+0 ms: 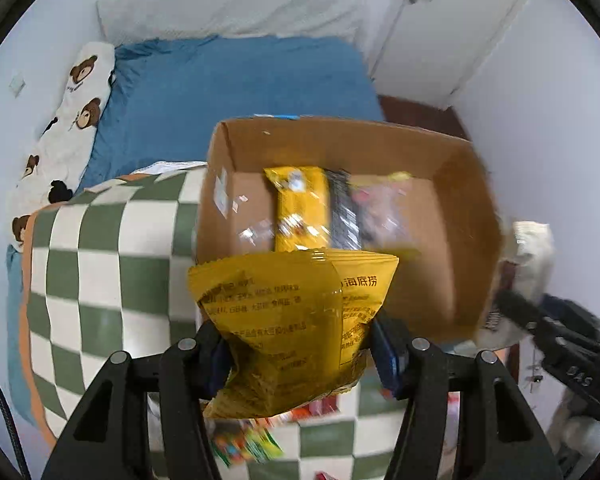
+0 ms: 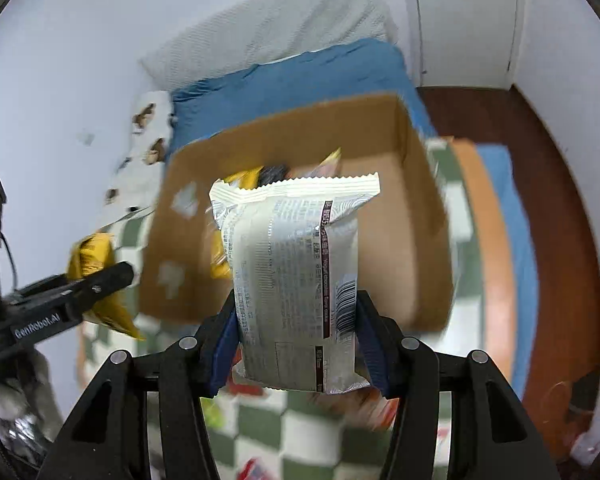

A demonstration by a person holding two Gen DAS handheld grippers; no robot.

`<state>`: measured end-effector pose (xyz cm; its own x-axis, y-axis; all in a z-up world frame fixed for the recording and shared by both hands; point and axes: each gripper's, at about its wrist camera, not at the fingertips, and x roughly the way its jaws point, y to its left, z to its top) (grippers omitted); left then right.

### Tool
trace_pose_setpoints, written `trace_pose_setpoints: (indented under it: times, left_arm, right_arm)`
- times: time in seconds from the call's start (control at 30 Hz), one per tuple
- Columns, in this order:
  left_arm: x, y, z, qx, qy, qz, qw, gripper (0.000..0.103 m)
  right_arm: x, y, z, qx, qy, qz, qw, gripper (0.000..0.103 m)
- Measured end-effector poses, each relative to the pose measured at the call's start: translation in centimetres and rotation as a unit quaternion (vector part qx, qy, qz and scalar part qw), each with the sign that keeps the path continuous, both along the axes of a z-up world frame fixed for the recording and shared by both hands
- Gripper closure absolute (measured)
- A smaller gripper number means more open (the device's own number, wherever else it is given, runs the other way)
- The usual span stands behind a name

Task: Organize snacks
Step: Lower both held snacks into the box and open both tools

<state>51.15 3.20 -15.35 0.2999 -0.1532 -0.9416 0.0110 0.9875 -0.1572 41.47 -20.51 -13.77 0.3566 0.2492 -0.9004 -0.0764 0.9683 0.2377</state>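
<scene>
Holding one snack apiece, both grippers hang above the near edge of an open cardboard box [image 1: 452, 216] that sits on the bed. The left gripper [image 1: 300, 350] has its fingers [image 1: 384, 354] closed on a yellow snack bag [image 1: 284, 320], pinched across its lower half so the crimped top edge stands up toward the box. The right gripper [image 2: 296, 344] has its fingers [image 2: 366, 344] clamped on a silver-white wrapped packet [image 2: 296, 264], held upright in the same way.

By my reading the sorting is partly done. Several packs already lie in the box: a yellow packet [image 1: 300, 208], a dark one just right of it, and a clear crinkly wrapper further right. The two held packs are not yet in. More bright wrappers [image 1: 244, 444] lie loose on the checked blanket [image 1: 100, 272] near the grippers, blurred, so I judge that a good share remains.

The box is plain brown corrugated board, rigid, with straight walls and pale label scraps on its left inner wall. The yellow bag is glossy printed film, puffy and creased where the fingers squeeze it. The silver packet is a smooth foil pillow with a serrated seal, fine print and a barcode. The blanket is soft green-and-cream check over a blue bed sheet [image 1: 240, 80].
</scene>
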Motion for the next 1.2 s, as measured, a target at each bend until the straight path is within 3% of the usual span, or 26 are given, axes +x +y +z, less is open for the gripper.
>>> trace_pose_setpoints:
  times: [0.23,0.47,0.53,0.63,0.7,0.77,0.8,0.87,0.97,1.2]
  left_arm:
    - [7.4,0.5,-5.4,0.033,0.071,0.008,0.9969,0.047]
    - [10.2,0.3,-9.8,0.056,0.112,0.01,0.9921,0.047]
    - [10.5,0.0,-10.6,0.072,0.116,0.004,0.9906,0.045]
    - [10.4,-0.5,-10.8,0.074,0.109,-0.001,0.9913,0.037]
    - [10.6,-0.6,-11.1,0.064,0.11,0.0,0.9919,0.02]
    - [10.7,-0.8,-11.2,0.053,0.106,-0.002,0.9929,0.014]
    - [10.7,-1.0,-11.1,0.05,0.103,-0.003,0.9934,0.012]
    - [10.7,-1.1,-11.0,0.04,0.104,-0.001,0.9938,0.007]
    - [10.7,-1.0,-10.6,0.026,0.103,0.003,0.9943,0.007]
    - [8.8,-0.9,-8.3,0.005,0.05,0.02,0.9985,0.007]
  right_arm:
    - [10.7,-0.4,-2.6,-0.072,0.034,-0.002,0.997,0.046]
    - [15.9,-1.2,-6.4,-0.098,0.067,-0.004,0.993,0.046]
    - [15.8,-1.0,-7.1,-0.1,0.072,-0.005,0.992,0.046]
    - [16.9,-1.0,-8.9,-0.093,0.085,-0.007,0.992,0.045]
    - [17.5,-1.2,-9.7,-0.104,0.091,-0.01,0.99,0.039]
    - [17.8,-1.2,-10.1,-0.111,0.09,-0.003,0.99,0.022]
    - [18.0,-1.2,-10.2,-0.114,0.093,-0.001,0.989,0.009]
    - [18.2,-1.2,-10.3,-0.115,0.095,0.002,0.989,0.008]
    - [18.4,-1.5,-10.2,-0.112,0.093,-0.004,0.989,0.008]
    - [17.2,-1.5,-8.8,-0.106,0.082,-0.006,0.991,0.008]
